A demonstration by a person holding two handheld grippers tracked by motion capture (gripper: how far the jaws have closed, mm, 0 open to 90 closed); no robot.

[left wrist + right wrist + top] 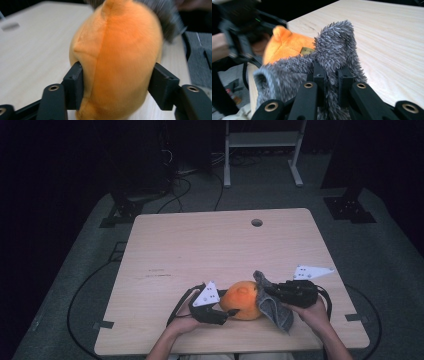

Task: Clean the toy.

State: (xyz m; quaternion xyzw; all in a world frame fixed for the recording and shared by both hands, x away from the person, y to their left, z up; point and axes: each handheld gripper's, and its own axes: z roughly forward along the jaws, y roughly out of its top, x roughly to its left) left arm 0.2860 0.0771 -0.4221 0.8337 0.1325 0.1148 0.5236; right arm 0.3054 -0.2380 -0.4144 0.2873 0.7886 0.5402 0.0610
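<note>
a pale wooden table (200, 250) fills the middle of the high view, with a small round hole (256, 222) near its far edge, right of centre. a faint dark mark (156, 274) sits left of centre. an orange plush toy (242, 300) rests on the top near the lower edge, just right of centre.

Dim high view; gripper views bright, blurred.

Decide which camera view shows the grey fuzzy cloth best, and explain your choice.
The right gripper view: the grey fuzzy cloth sits close and sharp, pinched between that tool's jaws. The high view shows it small, draped beside the orange plush toy. The left gripper view catches a blurred edge behind the toy.
</note>
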